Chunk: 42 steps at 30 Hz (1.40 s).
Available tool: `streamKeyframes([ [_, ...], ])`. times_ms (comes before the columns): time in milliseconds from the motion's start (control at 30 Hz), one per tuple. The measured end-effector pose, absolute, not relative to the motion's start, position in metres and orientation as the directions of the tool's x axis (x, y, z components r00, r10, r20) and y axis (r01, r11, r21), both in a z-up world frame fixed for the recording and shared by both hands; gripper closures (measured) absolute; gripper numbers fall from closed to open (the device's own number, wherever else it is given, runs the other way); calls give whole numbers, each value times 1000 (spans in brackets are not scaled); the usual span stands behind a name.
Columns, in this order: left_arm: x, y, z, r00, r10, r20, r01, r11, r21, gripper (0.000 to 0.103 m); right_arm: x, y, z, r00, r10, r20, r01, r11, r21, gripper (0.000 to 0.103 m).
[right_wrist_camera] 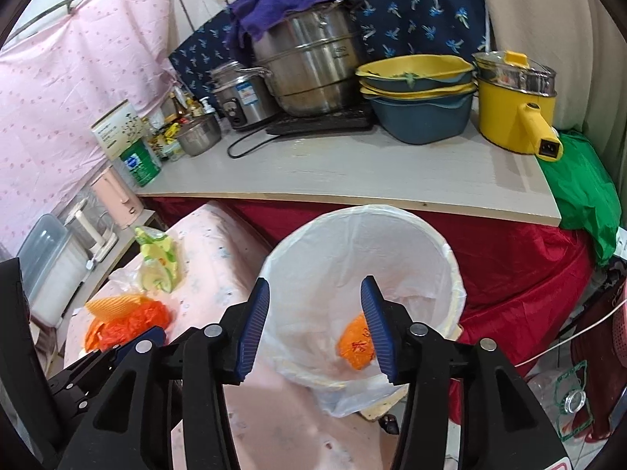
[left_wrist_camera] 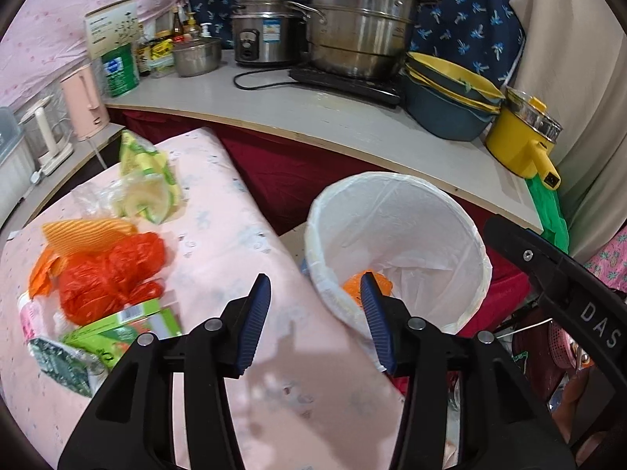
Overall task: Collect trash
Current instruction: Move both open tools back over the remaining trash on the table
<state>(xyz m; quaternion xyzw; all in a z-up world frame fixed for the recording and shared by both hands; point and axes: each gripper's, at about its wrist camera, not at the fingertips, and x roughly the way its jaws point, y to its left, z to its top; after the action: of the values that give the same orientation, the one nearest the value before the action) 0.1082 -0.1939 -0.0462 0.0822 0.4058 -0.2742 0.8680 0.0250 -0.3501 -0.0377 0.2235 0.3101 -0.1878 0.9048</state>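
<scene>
A white-lined trash bin point(right_wrist_camera: 364, 274) stands below the edge of a pale counter point(right_wrist_camera: 352, 172), and one orange wrapper point(right_wrist_camera: 354, 346) already lies at its bottom. Beside the bin, a pink-covered surface point(left_wrist_camera: 243, 235) carries the rest of the litter: a crumpled red-orange plastic bag point(left_wrist_camera: 109, 274), an orange ridged sheet point(left_wrist_camera: 86, 235) touching it, a yellow-green snack packet point(left_wrist_camera: 151, 180) farther back, and a green carton point(left_wrist_camera: 129, 323) nearest the left gripper point(left_wrist_camera: 315, 323).

The left gripper has its blue pads parted about halfway with nothing between them — it hangs over the corner of the pink cover and the bin's near rim. The right gripper point(right_wrist_camera: 315, 323) is likewise half open and empty, aimed into the bin's mouth; the wrapper shows just behind its right pad.

The counter is crowded: a large steel steamer pot point(right_wrist_camera: 313, 74) under a purple cloth point(right_wrist_camera: 282, 4), a rice cooker point(right_wrist_camera: 243, 94), stacked blue and yellow basins point(right_wrist_camera: 419, 94), a yellow electric pot point(right_wrist_camera: 517, 109), a small steel bowl point(right_wrist_camera: 198, 137), bottles and a green tin point(right_wrist_camera: 139, 164). Red fabric point(right_wrist_camera: 509, 258) drapes below the counter — pink and navy printed cloths hang behind. A pink kettle point(left_wrist_camera: 84, 103) sits on a lower shelf at the left.
</scene>
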Motion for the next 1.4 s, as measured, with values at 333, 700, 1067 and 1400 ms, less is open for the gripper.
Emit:
streamKeyframes([
  [333,111,-96,-42,583,-304,-753,369,925,-88,43,43,-272,-27,761,-97,-642,344,898,273,48],
  [700,119,18,-54,599,-168,-783,145,984,-100,38,72,-183,-36,742,16,-670,200,949,245,48],
  [1067,126,102,-70,590,-100,-802,-8,992,-129,35,108,-115,-54,700,101,-707,95,968,233,48],
  [1400,144,146,-85,572,-71,-817,-80,987,-142,35,155,-77,-82,647,139,-750,60,971,232,48],
])
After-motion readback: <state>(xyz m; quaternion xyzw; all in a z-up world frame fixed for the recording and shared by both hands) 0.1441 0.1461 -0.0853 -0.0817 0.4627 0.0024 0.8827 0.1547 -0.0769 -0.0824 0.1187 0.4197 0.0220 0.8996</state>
